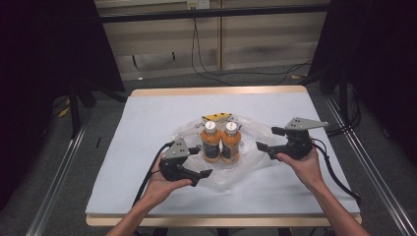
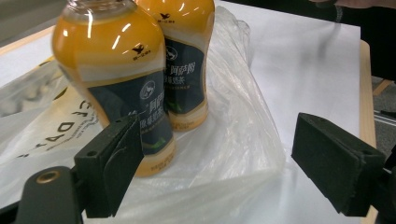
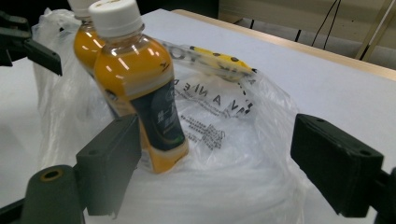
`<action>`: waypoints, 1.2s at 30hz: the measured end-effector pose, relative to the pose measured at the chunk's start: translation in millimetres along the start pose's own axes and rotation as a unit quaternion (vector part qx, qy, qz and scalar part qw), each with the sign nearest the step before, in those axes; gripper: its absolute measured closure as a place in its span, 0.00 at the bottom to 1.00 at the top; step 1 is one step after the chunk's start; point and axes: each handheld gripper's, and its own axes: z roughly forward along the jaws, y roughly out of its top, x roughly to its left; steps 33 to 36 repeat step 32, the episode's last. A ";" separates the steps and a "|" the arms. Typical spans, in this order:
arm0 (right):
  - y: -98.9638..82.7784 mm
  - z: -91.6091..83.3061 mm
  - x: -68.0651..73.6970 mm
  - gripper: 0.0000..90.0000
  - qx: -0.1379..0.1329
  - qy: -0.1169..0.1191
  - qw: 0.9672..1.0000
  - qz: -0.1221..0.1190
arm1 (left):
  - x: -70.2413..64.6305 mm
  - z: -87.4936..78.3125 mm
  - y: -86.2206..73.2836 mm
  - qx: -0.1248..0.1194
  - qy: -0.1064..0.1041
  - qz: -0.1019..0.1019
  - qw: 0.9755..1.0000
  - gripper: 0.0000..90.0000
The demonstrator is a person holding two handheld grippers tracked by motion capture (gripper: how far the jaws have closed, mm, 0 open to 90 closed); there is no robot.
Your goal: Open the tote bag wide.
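Note:
Two orange drink bottles with white caps and dark labels stand upright side by side, the left bottle [image 1: 212,142] [image 2: 116,70] [image 3: 86,46] and the right bottle [image 1: 230,141] [image 2: 187,56] [image 3: 135,84]. Both rest on a crumpled clear plastic bag [image 1: 248,167] [image 2: 233,140] [image 3: 233,186] with printed lettering. My left gripper [image 1: 200,161] [image 2: 219,154] is open just left of the bottles, with the bag's edge between its jaws and untouched. My right gripper [image 1: 268,138] [image 3: 215,149] is open to the right of the bottles, over the bag's rim.
A white cover [image 1: 147,123] lies over the wooden table, whose edge [image 1: 216,91] shows at the back. A yellow dotted piece [image 1: 216,117] [image 3: 219,59] lies at the bag's far side. Black cables trail from both grippers, and dark frames stand at either side.

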 end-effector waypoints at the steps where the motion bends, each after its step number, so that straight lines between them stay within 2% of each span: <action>1: -2.4 -4.3 0.8 0.18 -0.003 0.001 1.000 0.003 | 0.0 -2.7 -0.5 -0.001 0.001 0.002 1.000 0.18; 3: -7.4 -12.5 2.5 0.18 -0.009 0.001 1.000 0.006 | -0.8 -12.4 -2.7 -0.004 0.010 0.002 1.000 0.18; 4: -10.0 -16.6 3.3 0.18 -0.010 -0.001 1.000 0.008 | -1.7 -16.5 -4.4 -0.010 0.021 0.001 1.000 0.18; 6: -15.2 -24.9 4.9 0.19 -0.018 -0.006 1.000 -0.001 | -4.5 -24.4 -8.4 -0.013 0.061 0.005 0.998 0.18; 7: -17.9 -29.1 5.5 0.19 -0.024 -0.010 1.000 -0.003 | -4.6 -26.9 -10.7 -0.018 0.060 0.001 0.998 0.18; 10: -25.2 -38.4 5.2 0.18 -0.028 -0.006 0.999 0.015 | -3.7 -40.1 -18.9 -0.024 0.058 -0.014 0.998 0.18; 12: -29.3 -43.7 7.2 0.18 -0.022 -0.011 1.000 0.011 | -3.3 -48.1 -23.4 -0.022 0.066 -0.012 0.998 0.18; 15: -37.9 -52.3 10.0 0.17 -0.020 -0.008 0.999 0.025 | -4.7 -61.0 -34.9 -0.023 0.083 -0.026 0.996 0.20; 17: -44.2 -58.1 12.2 0.16 -0.013 -0.017 1.000 0.023 | -3.4 -67.4 -42.3 -0.027 0.080 -0.039 0.996 0.18; 18: -46.5 -60.4 12.2 0.16 -0.014 -0.016 0.999 0.025 | -3.6 -70.6 -46.4 -0.027 0.085 -0.048 0.995 0.18; 20: -53.4 -66.1 11.6 0.15 -0.016 -0.021 0.999 0.036 | -1.7 -77.3 -54.2 -0.019 0.095 -0.048 0.994 0.16; 24: -69.4 -76.6 9.9 0.13 -0.004 -0.045 0.998 0.046 | 0.8 -91.1 -69.0 -0.017 0.115 -0.063 0.991 0.14; 26: -77.5 -81.4 8.4 0.13 -0.005 -0.058 0.997 0.052 | 2.3 -95.8 -76.4 -0.013 0.121 -0.065 0.990 0.13; 29: -85.5 -87.0 7.5 0.13 -0.007 -0.070 0.996 0.059 | 3.0 -101.2 -91.8 -0.016 0.139 -0.082 0.987 0.11; 30: -87.1 -88.6 7.6 0.12 -0.011 -0.076 0.995 0.060 | 2.5 -103.6 -95.5 -0.008 0.144 -0.083 0.986 0.11; 31: -88.7 -90.0 7.8 0.12 -0.012 -0.076 0.995 0.065 | 1.8 -105.1 -96.8 -0.011 0.148 -0.084 0.985 0.11; 36: -89.1 -91.0 7.6 0.12 -0.013 -0.076 0.995 0.066 | 2.0 -107.5 -98.1 -0.015 0.151 -0.083 0.985 0.11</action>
